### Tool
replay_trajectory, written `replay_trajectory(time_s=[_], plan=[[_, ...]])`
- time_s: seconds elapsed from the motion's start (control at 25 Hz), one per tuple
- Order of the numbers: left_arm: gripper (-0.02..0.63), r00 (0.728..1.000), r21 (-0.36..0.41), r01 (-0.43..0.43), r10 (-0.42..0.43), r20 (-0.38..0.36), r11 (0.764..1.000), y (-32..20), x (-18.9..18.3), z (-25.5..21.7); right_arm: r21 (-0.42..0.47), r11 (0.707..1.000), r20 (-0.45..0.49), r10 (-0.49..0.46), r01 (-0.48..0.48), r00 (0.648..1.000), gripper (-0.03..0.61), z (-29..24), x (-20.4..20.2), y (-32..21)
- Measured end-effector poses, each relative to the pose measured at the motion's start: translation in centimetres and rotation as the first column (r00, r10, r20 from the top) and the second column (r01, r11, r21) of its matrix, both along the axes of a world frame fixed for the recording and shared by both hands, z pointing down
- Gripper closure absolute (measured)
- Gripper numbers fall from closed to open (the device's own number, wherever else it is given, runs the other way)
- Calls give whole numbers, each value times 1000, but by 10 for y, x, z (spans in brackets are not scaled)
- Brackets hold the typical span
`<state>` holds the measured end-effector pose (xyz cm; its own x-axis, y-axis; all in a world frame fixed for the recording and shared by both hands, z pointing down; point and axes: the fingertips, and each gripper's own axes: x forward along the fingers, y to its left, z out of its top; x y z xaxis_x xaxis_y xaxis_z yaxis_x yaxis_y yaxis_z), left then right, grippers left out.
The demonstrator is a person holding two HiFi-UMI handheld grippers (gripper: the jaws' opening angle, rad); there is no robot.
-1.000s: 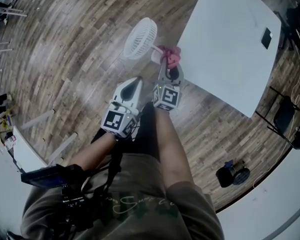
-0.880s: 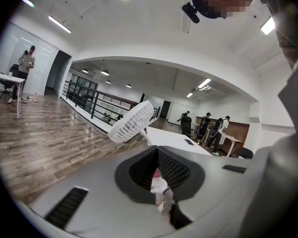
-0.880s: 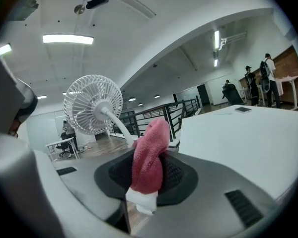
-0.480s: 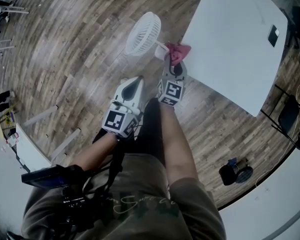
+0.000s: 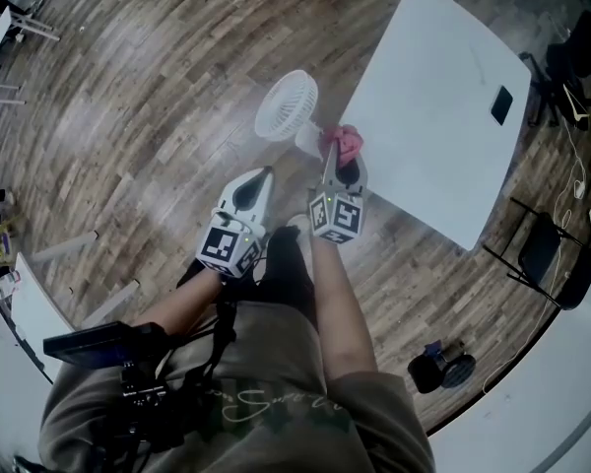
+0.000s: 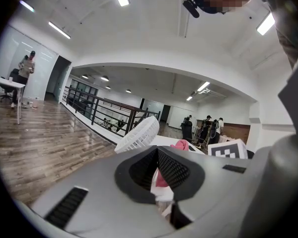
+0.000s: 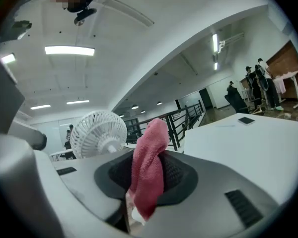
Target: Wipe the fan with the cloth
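Gripped pink terry cloth [image 5: 349, 144] in right gripper [image 5: 337, 158] near small white round-caged fan [image 5: 286, 105]; had left gripper [image 5: 261, 173] shut, empty. Seemed mid-approach; needed cloth pressed against the fan next

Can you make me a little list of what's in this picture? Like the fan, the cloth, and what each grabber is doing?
fan: white, standing at the corner of the table
cloth: pink, bunched up, right beside the fan's base; I cannot tell if it touches
right gripper: shut on the cloth
left gripper: jaws together, holding nothing, over the floor
table: white, with a dark phone near its far side
floor: wooden planks
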<state>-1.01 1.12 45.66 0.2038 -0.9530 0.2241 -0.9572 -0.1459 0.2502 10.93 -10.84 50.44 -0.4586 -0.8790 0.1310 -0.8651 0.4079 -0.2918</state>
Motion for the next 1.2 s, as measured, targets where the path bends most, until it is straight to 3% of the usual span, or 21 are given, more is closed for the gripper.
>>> replay_trajectory(time_s=[0.36,0.8,1.2], plan=[[595,999,61,22,-20,-25,998,-10,-3,-39,80,997,76,-2,-5,997,471,-78,-22,-54],[595,999,51,42,-41,-12,998,0,-13,-39,124,991,45,52,-58,998,474,-95,-20,-109],[595,999,61,40,-38,-22,997,-6,-10,-42,90,994,74,47,-54,996,474,-88,-31,-91]])
